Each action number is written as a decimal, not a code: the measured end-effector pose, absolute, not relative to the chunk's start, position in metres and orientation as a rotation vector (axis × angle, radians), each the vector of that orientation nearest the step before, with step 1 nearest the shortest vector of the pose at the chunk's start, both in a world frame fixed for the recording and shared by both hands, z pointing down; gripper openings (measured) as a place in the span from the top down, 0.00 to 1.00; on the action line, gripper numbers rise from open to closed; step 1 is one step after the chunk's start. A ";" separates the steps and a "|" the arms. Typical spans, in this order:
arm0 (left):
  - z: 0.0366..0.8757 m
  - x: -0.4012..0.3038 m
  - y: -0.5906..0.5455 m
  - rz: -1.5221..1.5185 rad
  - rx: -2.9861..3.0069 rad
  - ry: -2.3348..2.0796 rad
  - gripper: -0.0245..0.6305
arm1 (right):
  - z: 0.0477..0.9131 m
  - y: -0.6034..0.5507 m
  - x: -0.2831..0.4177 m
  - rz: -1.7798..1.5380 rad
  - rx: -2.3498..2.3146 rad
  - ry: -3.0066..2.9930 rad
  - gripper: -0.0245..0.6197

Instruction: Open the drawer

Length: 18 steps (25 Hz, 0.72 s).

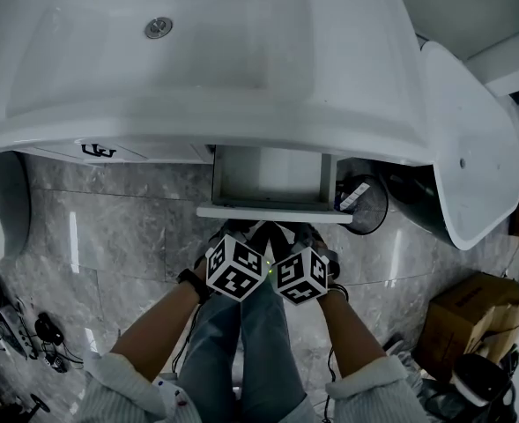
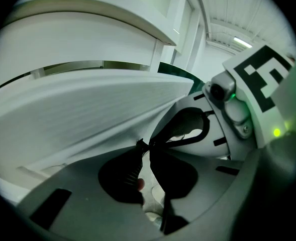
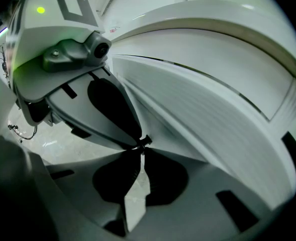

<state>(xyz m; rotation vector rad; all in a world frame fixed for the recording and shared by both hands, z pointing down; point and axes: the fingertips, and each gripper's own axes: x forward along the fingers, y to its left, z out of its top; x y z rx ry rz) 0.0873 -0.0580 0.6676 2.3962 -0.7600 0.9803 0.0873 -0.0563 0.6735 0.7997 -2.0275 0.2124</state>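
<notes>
In the head view, a white sink (image 1: 197,69) with a metal drain (image 1: 159,27) fills the top. Under its front rim the drawer (image 1: 272,212) stands partly open, its white front panel reaching out over the grey marbled floor (image 1: 109,227) and its inside looking bare. Just short of that panel the left gripper (image 1: 234,247) and right gripper (image 1: 305,252) sit side by side with their marker cubes nearly touching, held on two bare forearms above legs in jeans. A white oval fixture (image 1: 470,148) stands to the right of the sink, with a cardboard box (image 1: 470,311) on the floor nearer the person. In the left gripper view, the left gripper (image 2: 144,145) has its dark fingers (image 2: 125,172) pressed together at the tips, with only a sliver of floor showing lower down between them. Nothing can be seen pinched there. The drawer (image 2: 87,109) runs across just above the tips as a broad white band, and the right gripper (image 2: 228,109) is close on the right. In the right gripper view, the right gripper (image 3: 140,143) likewise has its fingers (image 3: 117,177) closed tip to tip, with nothing visible held. The drawer (image 3: 198,119) front slants past close on the right, under the sink's rounded underside, and the left gripper (image 3: 77,54) is near on the left.
</notes>
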 end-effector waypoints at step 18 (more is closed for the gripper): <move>0.690 0.083 -0.051 0.931 2.306 -0.775 0.88 | 0.693 -0.049 0.090 0.353 0.918 -2.017 0.91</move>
